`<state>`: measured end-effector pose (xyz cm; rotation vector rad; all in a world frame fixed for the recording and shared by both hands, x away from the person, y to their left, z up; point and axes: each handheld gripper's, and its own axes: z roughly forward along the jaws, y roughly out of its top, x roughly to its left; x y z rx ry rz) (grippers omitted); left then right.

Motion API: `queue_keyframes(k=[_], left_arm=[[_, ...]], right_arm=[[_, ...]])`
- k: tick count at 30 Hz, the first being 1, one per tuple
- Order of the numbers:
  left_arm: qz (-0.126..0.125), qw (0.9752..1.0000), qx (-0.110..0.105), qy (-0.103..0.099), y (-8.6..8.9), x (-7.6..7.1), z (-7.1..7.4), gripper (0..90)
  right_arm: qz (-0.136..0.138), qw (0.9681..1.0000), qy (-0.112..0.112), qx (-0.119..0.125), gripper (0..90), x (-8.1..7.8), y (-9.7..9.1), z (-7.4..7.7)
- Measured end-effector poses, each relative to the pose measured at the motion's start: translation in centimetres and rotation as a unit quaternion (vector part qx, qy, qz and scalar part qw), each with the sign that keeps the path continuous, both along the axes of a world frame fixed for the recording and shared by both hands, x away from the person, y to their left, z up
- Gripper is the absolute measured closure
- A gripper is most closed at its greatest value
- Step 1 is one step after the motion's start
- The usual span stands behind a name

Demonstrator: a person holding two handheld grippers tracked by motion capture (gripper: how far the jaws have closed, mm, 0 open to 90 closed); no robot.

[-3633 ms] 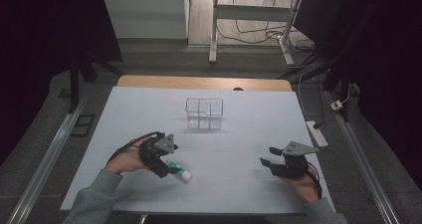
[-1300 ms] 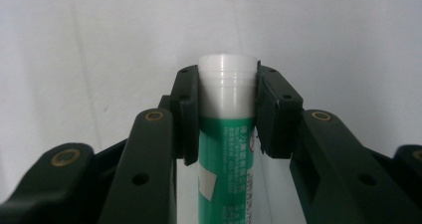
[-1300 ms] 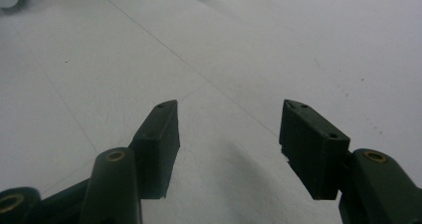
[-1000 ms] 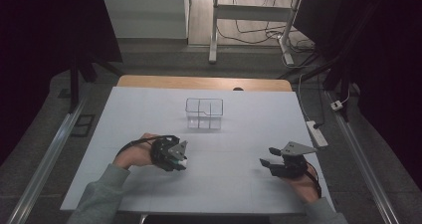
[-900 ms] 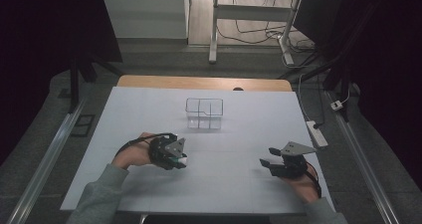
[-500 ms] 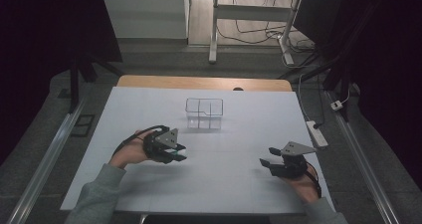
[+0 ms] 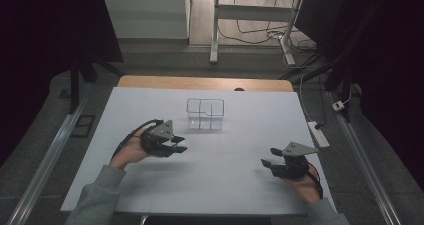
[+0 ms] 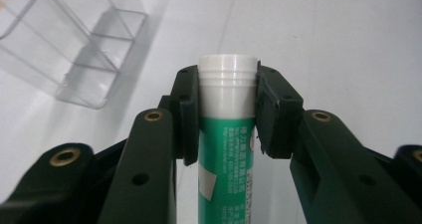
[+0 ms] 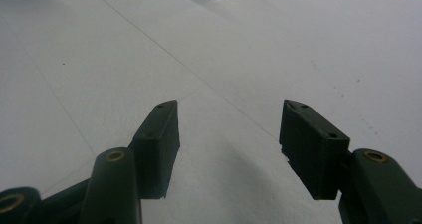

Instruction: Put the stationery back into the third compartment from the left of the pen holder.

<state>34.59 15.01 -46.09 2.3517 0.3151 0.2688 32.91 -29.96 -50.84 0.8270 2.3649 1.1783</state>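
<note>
A green tube with a white cap (image 8: 227, 134) is clamped between the two black jaws of my left gripper (image 8: 228, 89), cap end pointing forward. In the high view that left gripper (image 7: 176, 144) is held above the white table at the left, a short way in front of a clear plastic divided box (image 7: 205, 113). The same box (image 8: 64, 45) lies ahead and to the left in the left gripper view. My right gripper (image 7: 267, 164) rests low over the table at the right, open, with nothing between its jaws (image 9: 228, 134).
The white table top (image 7: 235, 180) spreads between the two hands. A wooden strip (image 7: 200, 82) runs along its far edge. A power strip (image 7: 318, 134) and cables hang off the right side. Metal rails flank the table.
My left gripper has lifted the tube off the table and carried it forward and slightly right, toward the clear box. The right gripper has stayed in place.
</note>
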Motion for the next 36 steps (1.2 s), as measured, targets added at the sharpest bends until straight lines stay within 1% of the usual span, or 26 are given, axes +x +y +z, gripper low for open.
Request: queue_keyframes(k=[6,10,13,16,23,28,30,32,34,36], left_arm=[[0.023,0.9994,-0.024,-0.002,0.3,0.2,0.1,64.5],[0.042,0.9981,-0.044,-0.004,0.5,0.3,0.3,64.5],[0.052,0.9973,-0.051,-0.007,0.6,0.4,0.4,64.5],[0.066,0.9958,-0.064,-0.008,0.6,0.5,0.5,64.5],[0.086,0.9926,-0.084,-0.015,0.5,0.6,0.6,64.5],[0.097,0.9896,-0.104,-0.019,0.5,0.7,0.8,64.5],[0.103,0.9885,-0.109,-0.023,0.5,0.7,0.9,64.5],[0.108,0.9871,-0.115,-0.024,0.5,0.8,1.1,64.5],[0.112,0.9861,-0.119,-0.026,0.5,0.8,1.2,64.5],[0.116,0.9848,-0.127,-0.024,0.5,1.0,1.3,64.5]], right_arm=[[0.0,1.0,0.0,0.0,40.6,0.0,0.0,0.0],[-0.002,1.0,-0.001,0.002,40.6,0.0,-0.1,0.0],[-0.003,1.0,-0.001,0.003,40.6,0.0,-0.1,0.1],[-0.002,1.0,-0.001,0.003,40.6,0.1,-0.1,0.0],[-0.002,1.0,0.0,0.001,40.6,0.0,-0.1,0.0],[-0.002,1.0,0.0,-0.001,40.5,0.1,-0.1,0.0],[-0.001,1.0,0.001,0.001,40.5,0.1,-0.1,0.0],[-0.001,1.0,0.002,-0.003,40.5,0.1,-0.1,0.0],[-0.001,1.0,0.001,-0.001,40.5,0.1,-0.1,0.0],[-0.003,1.0,0.001,-0.002,40.5,0.1,-0.2,0.0]])
